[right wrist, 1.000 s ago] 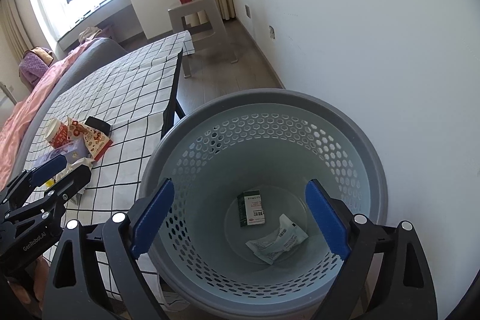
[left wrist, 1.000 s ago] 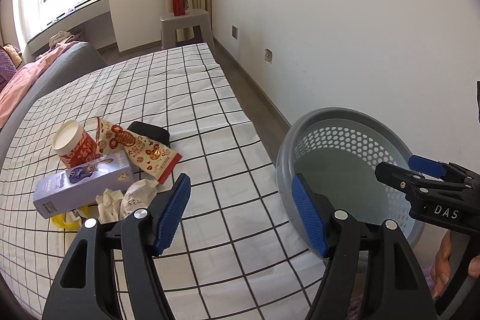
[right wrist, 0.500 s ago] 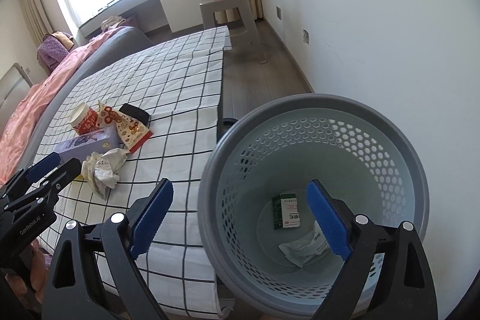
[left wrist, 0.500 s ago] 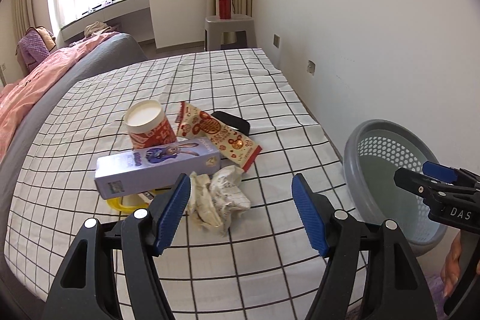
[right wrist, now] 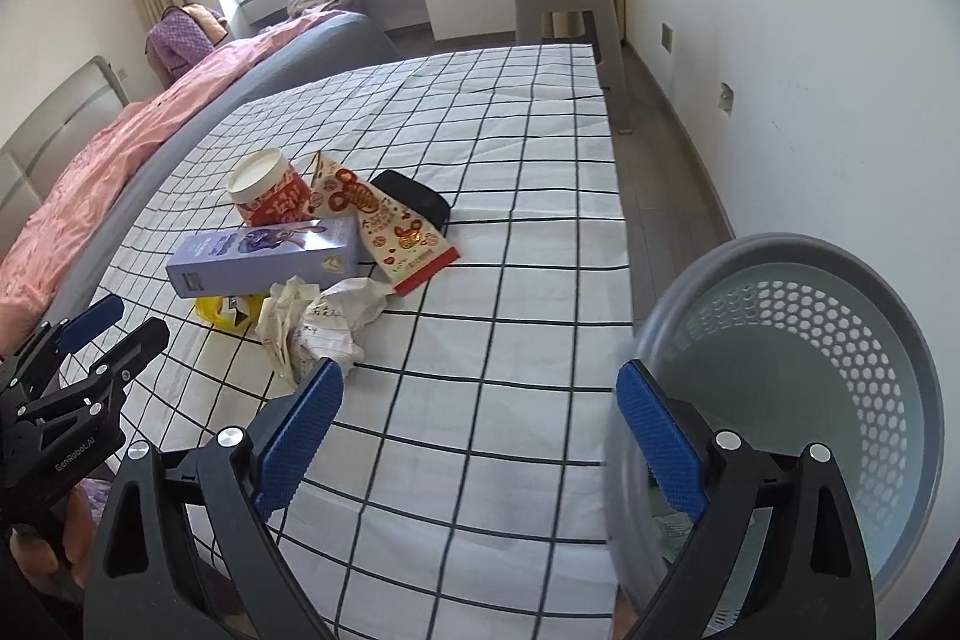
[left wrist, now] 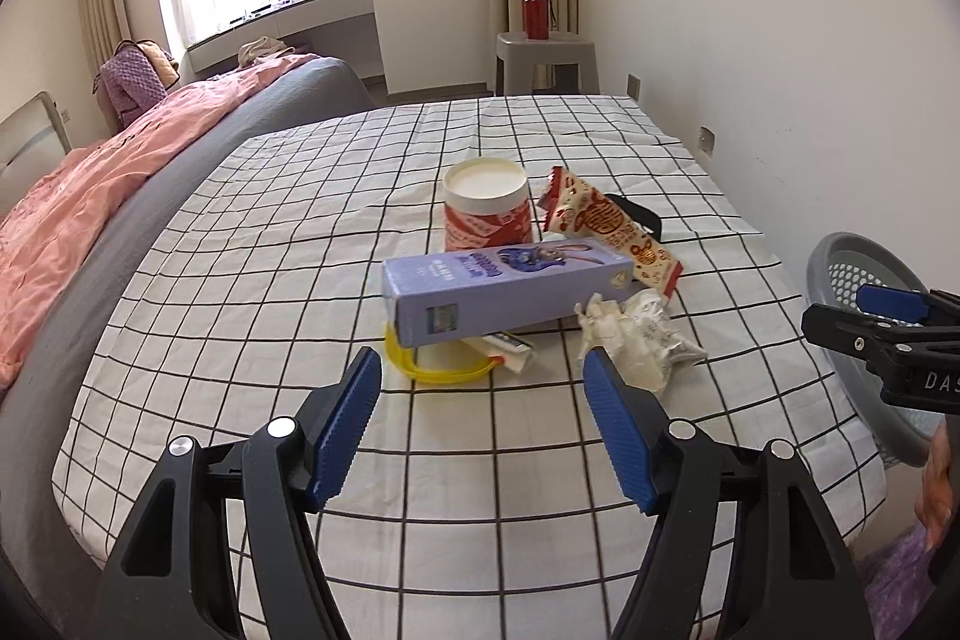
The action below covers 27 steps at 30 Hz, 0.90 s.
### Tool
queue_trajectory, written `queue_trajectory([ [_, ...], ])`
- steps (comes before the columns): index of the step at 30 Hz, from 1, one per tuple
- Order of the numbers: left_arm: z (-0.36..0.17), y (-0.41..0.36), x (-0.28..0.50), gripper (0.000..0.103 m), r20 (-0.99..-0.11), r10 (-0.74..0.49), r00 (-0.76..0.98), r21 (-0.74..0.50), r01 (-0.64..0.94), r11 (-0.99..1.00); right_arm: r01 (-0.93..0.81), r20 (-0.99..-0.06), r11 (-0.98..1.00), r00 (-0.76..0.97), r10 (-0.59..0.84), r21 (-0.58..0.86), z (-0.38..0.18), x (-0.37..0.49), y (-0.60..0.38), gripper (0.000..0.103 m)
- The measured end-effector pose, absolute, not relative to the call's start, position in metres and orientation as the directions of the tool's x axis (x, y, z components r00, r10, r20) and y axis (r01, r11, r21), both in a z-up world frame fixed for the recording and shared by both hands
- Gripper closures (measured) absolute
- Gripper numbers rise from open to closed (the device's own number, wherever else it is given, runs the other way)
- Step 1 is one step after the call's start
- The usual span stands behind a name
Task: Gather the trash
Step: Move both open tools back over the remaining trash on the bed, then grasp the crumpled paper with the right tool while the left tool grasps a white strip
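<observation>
A trash pile lies on the checked bedsheet: a purple box, a red-and-white cup, a red snack wrapper, crumpled paper, a yellow ring and a black item. My left gripper is open and empty, just short of the pile. My right gripper is open and empty, between the crumpled paper and the grey perforated basket beside the bed. The purple box and snack wrapper also show there.
A pink duvet and grey blanket cover the bed's left side. A grey stool with a red bottle stands by the curtain. A white wall runs along the right. The basket sits low at the bed's right edge.
Both grippers have swung left, away from the basket and toward the trash pile. The pile now sits right ahead of the left gripper. Both stay open and empty.
</observation>
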<state>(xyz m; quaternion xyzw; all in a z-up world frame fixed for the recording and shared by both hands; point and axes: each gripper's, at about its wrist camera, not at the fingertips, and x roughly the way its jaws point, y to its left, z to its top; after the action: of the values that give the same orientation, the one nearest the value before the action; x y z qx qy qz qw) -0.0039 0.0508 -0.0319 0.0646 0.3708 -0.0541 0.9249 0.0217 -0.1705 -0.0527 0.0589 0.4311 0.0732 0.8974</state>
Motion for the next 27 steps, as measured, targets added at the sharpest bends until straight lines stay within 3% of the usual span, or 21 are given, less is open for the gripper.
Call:
queue_trajectory([
  [9,-0.047,0.089,0.007,0.036,-0.724,-0.014,0.689,0.056,0.079,0.995,-0.199,-0.790,0.966,0.559,0.250,0.165,-0.074,0.045,-0.118,0.012],
  [12,-0.050,0.096,0.011,0.036,-0.731,-0.009,0.682,0.048,0.065,0.997,-0.222,-0.793,0.962,0.552,0.258,0.159,-0.079,0.052,-0.104,0.006],
  [23,-0.054,0.096,0.016,0.036,-0.744,-0.012,0.668,0.036,0.057,0.998,-0.223,-0.829,0.968,0.515,0.218,0.116,-0.096,0.076,-0.078,0.006],
  [25,-0.056,0.095,0.017,0.036,-0.749,-0.013,0.663,0.035,0.059,0.998,-0.226,-0.829,0.966,0.510,0.229,0.128,-0.098,0.078,-0.076,0.008],
  [27,-0.058,0.095,0.019,0.036,-0.755,-0.016,0.655,0.030,0.059,0.998,-0.232,-0.834,0.964,0.501,0.231,0.128,-0.098,0.078,-0.074,0.022],
])
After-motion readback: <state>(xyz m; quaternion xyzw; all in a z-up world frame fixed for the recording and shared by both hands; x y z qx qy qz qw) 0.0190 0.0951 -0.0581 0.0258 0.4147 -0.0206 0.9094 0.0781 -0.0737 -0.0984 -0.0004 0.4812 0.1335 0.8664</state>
